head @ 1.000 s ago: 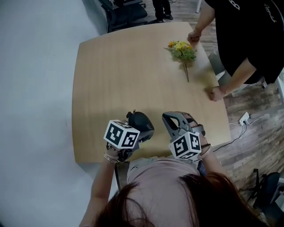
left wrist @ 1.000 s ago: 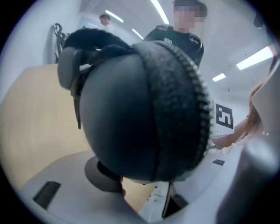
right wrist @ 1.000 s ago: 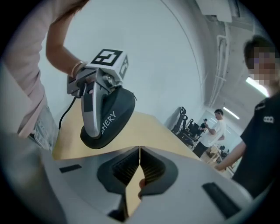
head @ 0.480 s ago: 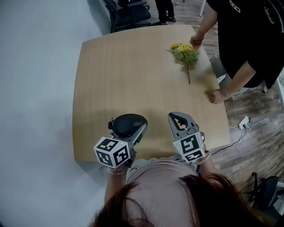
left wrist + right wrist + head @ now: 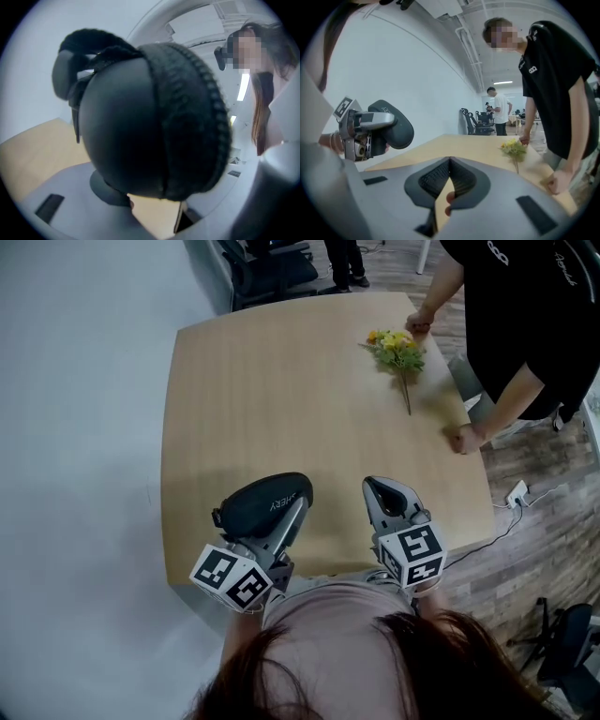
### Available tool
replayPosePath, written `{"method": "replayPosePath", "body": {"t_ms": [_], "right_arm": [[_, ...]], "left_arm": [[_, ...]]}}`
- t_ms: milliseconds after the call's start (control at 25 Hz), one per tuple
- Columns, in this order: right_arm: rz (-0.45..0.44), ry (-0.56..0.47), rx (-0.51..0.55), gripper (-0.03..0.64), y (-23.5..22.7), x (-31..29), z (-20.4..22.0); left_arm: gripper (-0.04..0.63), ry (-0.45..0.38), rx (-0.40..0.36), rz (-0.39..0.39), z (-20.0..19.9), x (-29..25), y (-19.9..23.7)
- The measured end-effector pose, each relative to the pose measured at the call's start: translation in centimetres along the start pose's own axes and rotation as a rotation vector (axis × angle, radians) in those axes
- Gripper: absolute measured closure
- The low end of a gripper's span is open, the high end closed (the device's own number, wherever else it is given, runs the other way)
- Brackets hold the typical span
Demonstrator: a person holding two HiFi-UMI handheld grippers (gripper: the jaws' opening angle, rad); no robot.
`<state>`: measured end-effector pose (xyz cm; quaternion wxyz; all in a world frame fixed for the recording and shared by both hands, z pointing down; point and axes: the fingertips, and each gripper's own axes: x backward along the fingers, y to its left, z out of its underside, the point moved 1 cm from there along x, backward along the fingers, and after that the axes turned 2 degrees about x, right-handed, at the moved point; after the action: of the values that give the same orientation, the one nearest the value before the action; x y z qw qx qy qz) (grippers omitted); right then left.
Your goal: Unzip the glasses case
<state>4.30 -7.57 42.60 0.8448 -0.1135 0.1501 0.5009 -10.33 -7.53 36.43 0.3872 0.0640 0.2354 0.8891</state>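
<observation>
Since the earlier frame, the left gripper (image 5: 278, 514) is carrying the glasses case (image 5: 263, 502) higher and has swung it round, so that the case's printed side is now facing up, and the right gripper (image 5: 387, 491) has rolled, its marker cube (image 5: 412, 554) now lying flatter. The left jaws are clamping the black case from both sides, holding it in the air above the near edge of the table (image 5: 281, 381). Seen from the left gripper view, the case is filling most of the frame, with its zipper (image 5: 199, 101) running over the rounded end and looking closed as far as it shows. The right jaws are meeting at their tips with nothing between them, hovering just beside the case over the same table edge. Farther off, a small bunch of yellow flowers (image 5: 398, 348) is lying on the table's far right corner. A standing person in a black shirt is leaning on that side, resting a fist (image 5: 461, 439) on the table edge. Beyond the table, dark chairs (image 5: 272, 268) are standing on the floor.
</observation>
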Motion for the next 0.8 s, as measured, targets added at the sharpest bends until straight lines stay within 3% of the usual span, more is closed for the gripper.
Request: {"method": "replayPosePath", "body": {"t_ms": [160,320,800], "right_arm": [[0.021,-0.021,-0.067,0.601,1.9,-0.8,-1.1],[0.036,-0.026,-0.058,0.601,3.9,-1.2,-1.9],[0.134,-0.019,-0.028,0.601,7.0,-0.2,-2.8]], "left_arm": [[0.350,-0.068,-0.023,0.034,-2.2,1.7,0.3],[0.350,-0.094,-0.024,0.063,-3.3,3.2,0.6],[0.350,0.014,-0.003,0.185,-1.9,4.2,0.9]]}}
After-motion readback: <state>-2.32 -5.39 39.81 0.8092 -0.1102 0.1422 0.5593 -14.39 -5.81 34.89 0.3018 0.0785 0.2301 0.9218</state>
